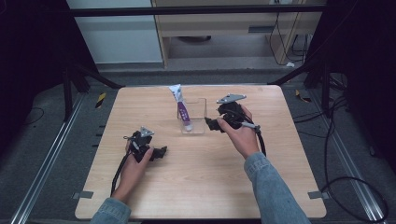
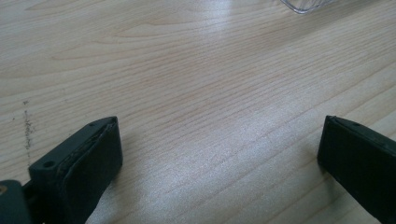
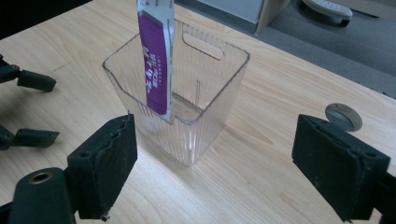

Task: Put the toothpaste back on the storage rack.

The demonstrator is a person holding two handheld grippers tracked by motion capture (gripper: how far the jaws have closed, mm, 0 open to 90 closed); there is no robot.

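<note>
the purple tube [image 3: 156, 65] leaning in the clear plastic bin [image 3: 212, 100] looks light and soft, so take its flat crimped top, with the right gripper [image 3: 215, 163] and left gripper [image 2: 219, 158] both spread wide and empty.

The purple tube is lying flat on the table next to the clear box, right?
Not quite. The purple tube stands tilted inside the clear box, leaning on its rim, not flat on the table. The right gripper view shows it.

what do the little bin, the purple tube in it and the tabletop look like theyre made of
Bin: probably clear hard plastic, glossy; the table shows through its ribbed walls.
Purple tube: looks like soft plastic or laminate, smooth printed skin with a flat crimped end.
Tabletop: pale wood or wood-look laminate, satin sheen; grain lines show, but I cannot tell which.
</note>
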